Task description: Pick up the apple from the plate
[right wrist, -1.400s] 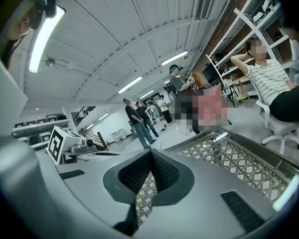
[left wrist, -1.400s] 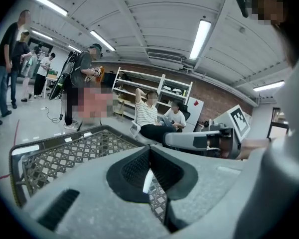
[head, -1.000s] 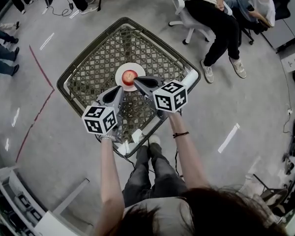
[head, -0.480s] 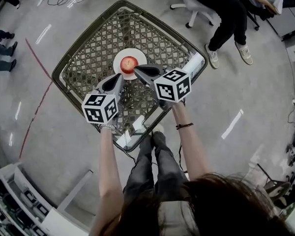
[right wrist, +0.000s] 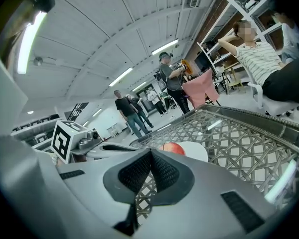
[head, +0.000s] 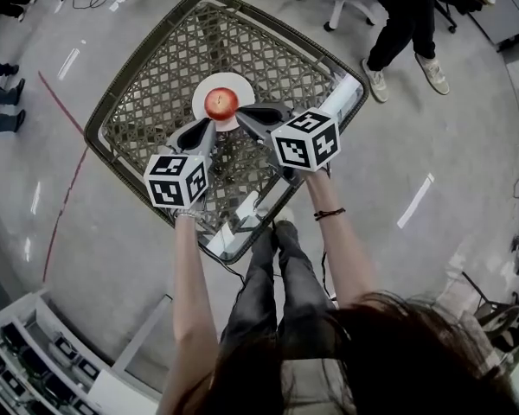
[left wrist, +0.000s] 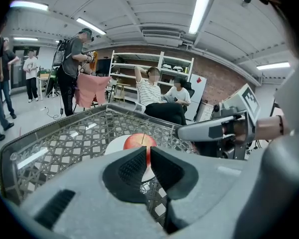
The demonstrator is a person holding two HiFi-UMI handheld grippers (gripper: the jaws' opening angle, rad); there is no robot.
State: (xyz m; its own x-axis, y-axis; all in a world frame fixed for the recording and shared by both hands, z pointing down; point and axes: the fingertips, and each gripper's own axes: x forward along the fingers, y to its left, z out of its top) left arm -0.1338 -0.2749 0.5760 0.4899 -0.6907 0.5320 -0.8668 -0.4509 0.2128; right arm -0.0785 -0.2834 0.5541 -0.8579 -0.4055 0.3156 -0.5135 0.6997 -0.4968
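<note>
A red apple (head: 221, 103) sits on a small white plate (head: 206, 89) on top of a woven lattice table (head: 156, 102). In the left gripper view the apple (left wrist: 135, 140) shows just beyond the jaws, on the plate (left wrist: 114, 146). My left gripper (head: 205, 127) is shut and empty, its tips just short of the plate's near rim. My right gripper (head: 241, 115) is shut and empty too, right beside the apple on its near right. The right gripper view shows the apple (right wrist: 173, 148) and plate (right wrist: 194, 150) a little ahead.
The lattice table's rounded metal rim (head: 242, 251) runs close to my legs. A seated person (head: 398, 15) on an office chair is past the table's far right corner. People stand at the far left (head: 0, 93). Shelving (head: 35, 361) is at the lower left.
Both grippers have come down and forward toward the apple together. The jaws of both stay shut. The apple and plate have not moved on the table.
</note>
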